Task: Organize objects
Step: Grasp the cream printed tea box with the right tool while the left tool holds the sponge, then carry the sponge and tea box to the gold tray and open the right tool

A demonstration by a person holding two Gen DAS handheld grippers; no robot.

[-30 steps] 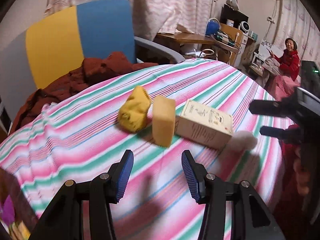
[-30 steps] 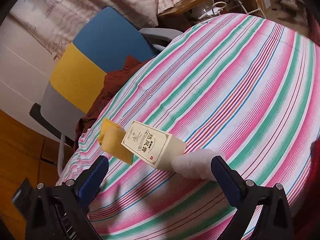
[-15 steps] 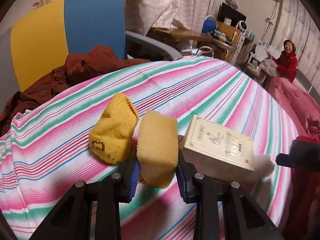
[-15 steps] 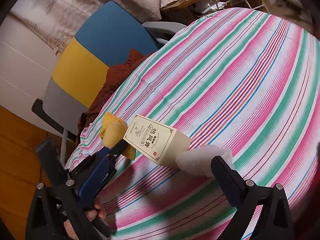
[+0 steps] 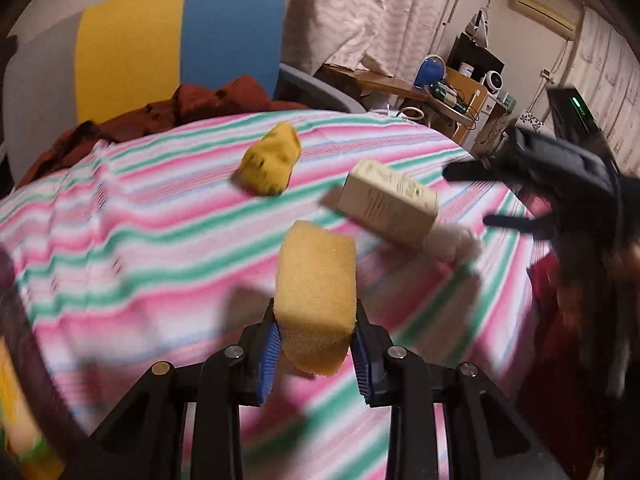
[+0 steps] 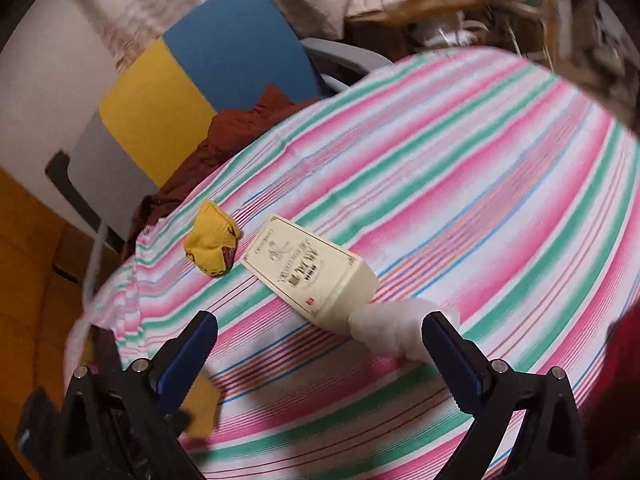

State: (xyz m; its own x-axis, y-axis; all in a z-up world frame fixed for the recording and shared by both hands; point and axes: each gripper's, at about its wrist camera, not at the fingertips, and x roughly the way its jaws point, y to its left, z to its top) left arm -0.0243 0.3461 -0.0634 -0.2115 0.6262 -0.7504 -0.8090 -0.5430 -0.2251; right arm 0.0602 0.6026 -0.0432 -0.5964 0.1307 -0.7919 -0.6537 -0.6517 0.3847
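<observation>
**Sponge lifted clear of the striped cloth**

Lifted since half a second ago, the yellow sponge [image 5: 316, 296] no longer stands on the cloth between the sock and the box; it now hangs above the striped tablecloth [image 5: 132, 240], clamped between the blue pads of the left gripper [image 5: 315, 344]. The pads press its lower sides and most of the block stands upright above them. Much of the left wrist view is smeared by motion.

On the cloth, the yellow sock [image 5: 272, 164] lies crumpled toward the far edge, near the dark red garment [image 5: 192, 108] heaped on the blue and yellow chair [image 5: 176, 40]. The cream box [image 5: 390, 204] lies on its side, apart from the sock, with a printed face turned up. A white fluffy item [image 5: 456, 240] touches the box's near end.

From the right wrist view, the right gripper [image 6: 320, 354] has its fingers spread wide with nothing between them; it hovers just above the cloth. The white fluffy item [image 6: 390, 328] sits just inside its right finger, still butted against the cream box [image 6: 310, 268]. The yellow sock [image 6: 212, 242] lies just beyond the box's far corner. Low at the left of this view, a blurred patch of the sponge [image 6: 202, 408] shows beside the gripper's left finger.
</observation>
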